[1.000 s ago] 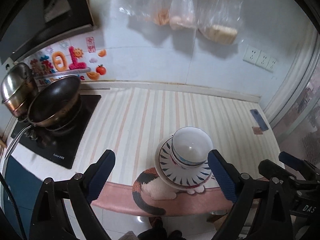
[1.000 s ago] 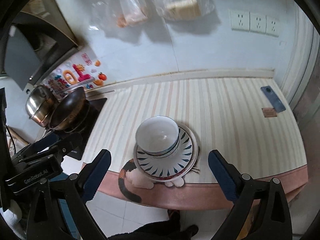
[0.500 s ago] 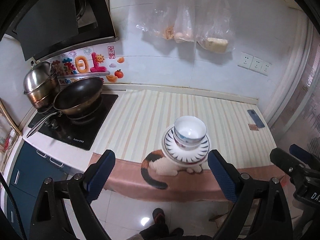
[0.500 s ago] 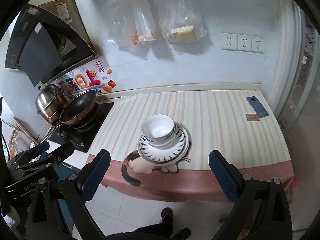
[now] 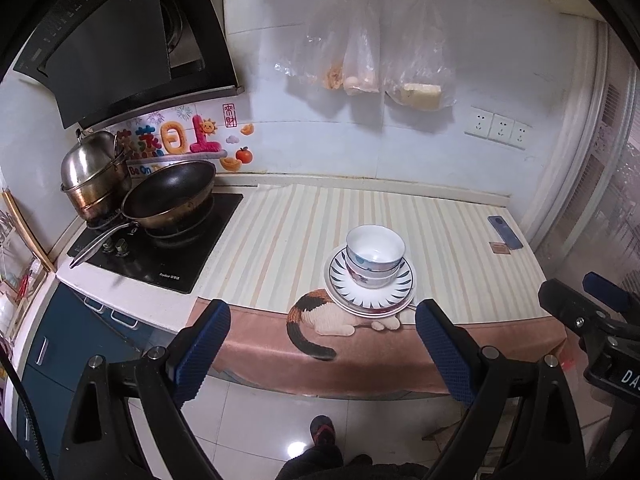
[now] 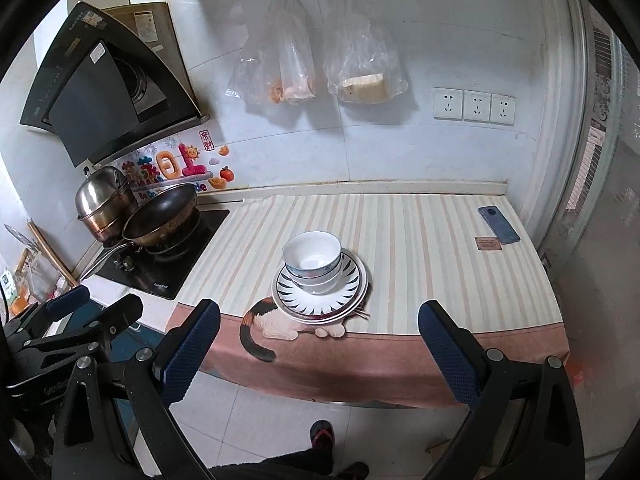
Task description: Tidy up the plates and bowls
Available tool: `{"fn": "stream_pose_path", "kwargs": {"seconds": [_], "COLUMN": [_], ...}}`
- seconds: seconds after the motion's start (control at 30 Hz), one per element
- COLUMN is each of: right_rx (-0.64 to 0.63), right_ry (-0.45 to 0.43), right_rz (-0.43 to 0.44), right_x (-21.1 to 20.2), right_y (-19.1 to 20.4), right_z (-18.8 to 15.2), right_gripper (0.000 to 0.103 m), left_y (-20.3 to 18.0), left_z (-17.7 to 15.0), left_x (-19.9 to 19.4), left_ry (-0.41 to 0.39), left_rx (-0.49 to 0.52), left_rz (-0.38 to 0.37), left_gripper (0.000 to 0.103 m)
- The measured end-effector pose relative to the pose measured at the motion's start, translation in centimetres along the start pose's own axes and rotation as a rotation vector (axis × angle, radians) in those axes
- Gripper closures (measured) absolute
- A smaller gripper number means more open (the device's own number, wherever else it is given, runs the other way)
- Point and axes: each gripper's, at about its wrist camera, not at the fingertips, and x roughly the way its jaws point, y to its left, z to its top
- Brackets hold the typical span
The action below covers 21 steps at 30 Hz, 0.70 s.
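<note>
Two nested white bowls sit on a stack of white plates with dark petal pattern at the front of the striped counter; the stack also shows in the right wrist view, bowls on plates. My left gripper is open and empty, held back over the floor in front of the counter. My right gripper is open and empty, also back from the counter. Each gripper shows at the edge of the other's view.
A wok and steel pots stand on the black hob at left. A phone and a small card lie at the counter's right end. Plastic bags hang on the wall.
Both grippers have pulled back and up from the stack, which now looks smaller and farther. The bowls and plates have not moved.
</note>
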Motion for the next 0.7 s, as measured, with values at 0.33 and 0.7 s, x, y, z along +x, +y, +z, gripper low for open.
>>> {"fn": "stream_pose_path", "kwargs": {"seconds": [0.33, 0.7], "right_rx": [-0.002, 0.008], "right_ry": [-0.002, -0.012], "right_rz": [-0.006, -0.021], "right_x": [-0.8, -1.6], "right_y": [0.0, -0.5], "right_z": [-0.5, -0.6], "right_gripper": [0.002, 0.001], "left_y": [0.1, 0.0], "left_z": [-0.6, -0.4], "left_x": [-0.8, -1.0], "left_ry": [-0.013, -0.014], "left_rx": [0.002, 0.001], "left_rz": [-0.008, -0.011], "left_gripper": [0.008, 0.008]}}
